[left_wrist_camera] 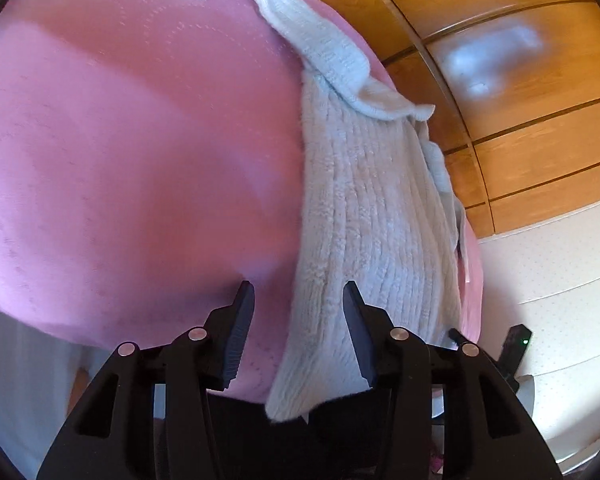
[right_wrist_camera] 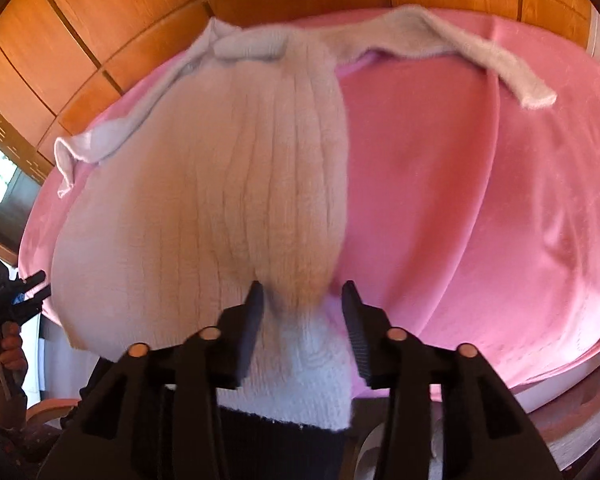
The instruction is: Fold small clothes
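Now the sweater (right_wrist_camera: 204, 208) lies spread on the pink cover (right_wrist_camera: 460, 200), hem between both grippers' (left_wrist_camera: 299, 300) (right_wrist_camera: 302, 300) released fingers; next, regrip the hem corners and fold

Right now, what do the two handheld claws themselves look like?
Both match: the left claw and right claw are matte black plastic, each with two flat fingers bearing ribbed inner pads, on angled linkage arms pinned by round silver rivets. The right wrist view shows the left claw at its left edge.
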The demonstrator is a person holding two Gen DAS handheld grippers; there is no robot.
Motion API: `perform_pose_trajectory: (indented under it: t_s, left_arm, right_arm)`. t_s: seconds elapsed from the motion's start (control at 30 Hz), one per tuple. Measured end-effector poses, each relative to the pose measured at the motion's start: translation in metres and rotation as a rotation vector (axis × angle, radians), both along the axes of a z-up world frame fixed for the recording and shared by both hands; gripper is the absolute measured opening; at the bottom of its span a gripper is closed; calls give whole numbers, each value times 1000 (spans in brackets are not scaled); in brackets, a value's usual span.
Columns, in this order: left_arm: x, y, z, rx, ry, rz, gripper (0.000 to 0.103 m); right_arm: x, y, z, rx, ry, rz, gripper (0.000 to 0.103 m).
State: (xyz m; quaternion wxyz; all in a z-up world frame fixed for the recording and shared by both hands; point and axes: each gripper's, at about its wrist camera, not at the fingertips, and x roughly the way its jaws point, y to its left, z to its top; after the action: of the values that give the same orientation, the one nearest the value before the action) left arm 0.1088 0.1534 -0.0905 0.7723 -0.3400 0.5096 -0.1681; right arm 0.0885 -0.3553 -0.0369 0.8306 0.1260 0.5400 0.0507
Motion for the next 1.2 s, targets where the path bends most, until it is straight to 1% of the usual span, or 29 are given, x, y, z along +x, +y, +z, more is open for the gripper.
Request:
perform_pose_trajectory:
  t_s: [0.07,0.1,0.13,0.17,0.2,0.23,0.3,0.33,0.37,0.4,0.43,0.47,0.53,0.57,0.6,0.67,0.7,0.73,0.77,0.8,0.83,0.87,0.93,0.97,1.0,1.07,1.13,1.2]
  left_arm:
    - [-5,-8,3,5,-1,-17,44]
    - [-4,-15,3,15,-7,-26,44]
    - [-2,-23,3,32,-25,-42,41]
    - [1,-30,3,51,-39,-59,32]
    - [1,-38,4,91,-57,-87,14]
    - [-1,-38,6,139,-74,-93,11]
    - [-2,-32,10,171,-106,-90,10]
    - [-4,-27,14,188,-114,-80,9]
    - [-5,-23,15,214,-117,-73,9]
    - [-6,-20,15,238,-117,-73,9]
    - [-6,-18,13,252,-111,-74,9]
    - [-6,-19,10,283,-101,-80,9]
    - [-8,-37,3,400,-99,-130,9]
    - [-11,-44,2,459,-115,-148,9]
    - [-12,-46,2,475,-119,-149,11]
    - [-6,-40,9,434,-108,-116,20]
    - [-5,-38,15,441,-126,-96,33]
    - [-3,-35,26,484,-170,-61,51]
    - [1,-32,35,535,-203,-34,60]
    - [5,-27,42,578,-223,-8,67]
    - [12,-16,47,630,-225,38,67]
    - [20,-4,49,681,-206,83,67]
    - [37,18,48,744,-180,157,67]
    - [47,32,48,770,-159,207,67]
    - [51,43,47,778,-144,237,67]
    - [70,69,48,750,-128,294,67]
    - [81,80,51,747,-140,319,67]
    - [104,83,54,773,-167,328,67]
  right_arm:
    - [3,-1,8,-39,-28,-9,54]
    - [2,-2,12,-46,-39,-17,55]
    - [6,-6,16,-39,-51,-30,55]
    - [11,-10,16,-36,-57,-43,55]
    - [17,-15,16,-35,-62,-61,56]
    - [22,-19,13,-26,-66,-76,56]
    - [35,-25,6,11,-70,-106,57]
    - [44,-29,1,49,-70,-115,56]
    - [53,-30,-8,111,-57,-114,55]
    - [61,-27,-17,169,-29,-98,54]
    - [66,-23,-20,181,-17,-80,37]
    - [69,-11,-22,129,-21,-50,19]
    - [65,5,-18,8,-36,-16,16]
    - [64,5,-18,-14,-36,-18,15]
    - [62,6,-17,-69,-36,-18,13]
    - [60,10,-14,-119,-37,5,16]
    - [60,15,-10,-145,-42,12,21]
    - [60,18,-7,-172,-53,12,32]
    - [60,22,-1,-204,-76,5,41]
    - [58,24,4,-221,-97,2,43]
    - [59,30,10,-236,-133,5,43]
    - [61,37,16,-236,-162,14,47]
    - [68,51,22,-211,-195,41,55]
    - [69,61,23,-198,-206,61,55]
    - [72,71,22,-192,-212,80,55]
    - [81,98,18,-183,-211,132,55]
    - [92,120,12,-157,-195,184,53]
    - [106,146,6,-150,-194,234,50]
